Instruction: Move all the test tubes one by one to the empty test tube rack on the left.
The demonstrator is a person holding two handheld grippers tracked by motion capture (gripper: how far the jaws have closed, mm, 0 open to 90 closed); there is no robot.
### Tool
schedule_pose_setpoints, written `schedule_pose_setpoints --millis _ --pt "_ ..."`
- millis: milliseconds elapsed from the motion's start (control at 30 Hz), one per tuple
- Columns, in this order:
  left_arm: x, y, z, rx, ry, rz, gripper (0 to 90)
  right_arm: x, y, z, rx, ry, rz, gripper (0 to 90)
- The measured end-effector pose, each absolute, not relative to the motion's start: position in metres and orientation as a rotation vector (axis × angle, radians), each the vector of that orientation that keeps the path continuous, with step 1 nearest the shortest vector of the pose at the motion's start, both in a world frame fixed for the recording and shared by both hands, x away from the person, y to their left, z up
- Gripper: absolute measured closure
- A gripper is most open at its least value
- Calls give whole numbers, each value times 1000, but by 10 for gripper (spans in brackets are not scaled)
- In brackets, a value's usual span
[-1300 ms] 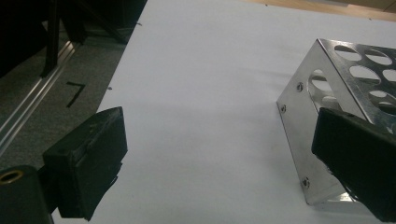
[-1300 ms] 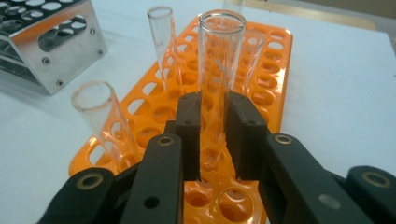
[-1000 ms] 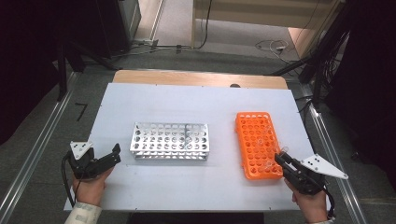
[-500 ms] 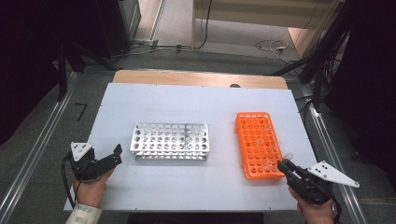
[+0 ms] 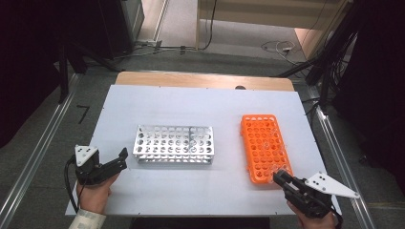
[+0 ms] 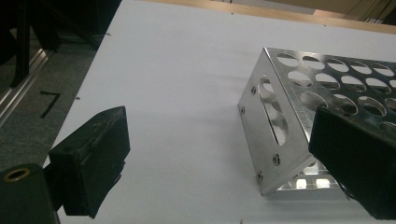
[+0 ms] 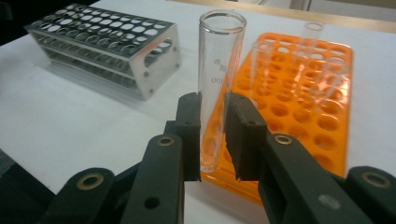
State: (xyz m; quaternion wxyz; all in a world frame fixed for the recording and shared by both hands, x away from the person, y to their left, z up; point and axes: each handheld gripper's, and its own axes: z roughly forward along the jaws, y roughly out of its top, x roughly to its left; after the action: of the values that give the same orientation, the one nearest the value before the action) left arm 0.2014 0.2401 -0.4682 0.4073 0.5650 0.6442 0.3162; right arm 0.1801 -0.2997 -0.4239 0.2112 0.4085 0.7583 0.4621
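Note:
A clear glass test tube (image 7: 218, 70) stands upright between the pads of my right gripper (image 7: 213, 135), which is shut on it. Its lower end is at the near corner of the orange tube rack (image 7: 299, 98); I cannot tell whether it sits in a hole. In the high view my right gripper (image 5: 279, 177) is at the near end of the orange rack (image 5: 264, 147). My left gripper (image 6: 219, 163) is open wide at the left end of the silver metal rack (image 6: 327, 84), holding nothing. From above, my left gripper (image 5: 122, 160) is just left of that rack (image 5: 173, 144).
A few more clear tubes (image 7: 310, 42) stand in the orange rack's far holes. Both racks rest on a white table top (image 5: 200, 109) with a wooden strip (image 5: 200, 80) at its far edge. Metal rails (image 5: 38, 157) run along both sides.
My right gripper has drawn slightly toward the table's near edge and turned, its grey plate swinging right. The left gripper has barely moved.

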Motion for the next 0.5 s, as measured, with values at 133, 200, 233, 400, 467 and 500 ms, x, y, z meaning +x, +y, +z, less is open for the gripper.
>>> schedule_pose_setpoints --millis 133,200,233,400,467,500 --pt "201 236 -466 1429 1601 798 55 185 -278 -424 1076 2160 1285 736" --pt "201 234 -465 1429 1595 800 56 186 -273 -423 1061 2170 1286 736" --pt "201 232 -464 1437 1585 801 60 189 -262 -423 1031 2192 1292 736" --pt "201 227 -459 1437 1555 794 69 196 -235 -424 965 2245 1302 736" --pt "201 219 -456 1458 1513 771 81 201 -225 -424 951 2261 1308 736" --pt "202 215 -455 1465 1501 761 81 203 -220 -424 945 2267 1307 736"
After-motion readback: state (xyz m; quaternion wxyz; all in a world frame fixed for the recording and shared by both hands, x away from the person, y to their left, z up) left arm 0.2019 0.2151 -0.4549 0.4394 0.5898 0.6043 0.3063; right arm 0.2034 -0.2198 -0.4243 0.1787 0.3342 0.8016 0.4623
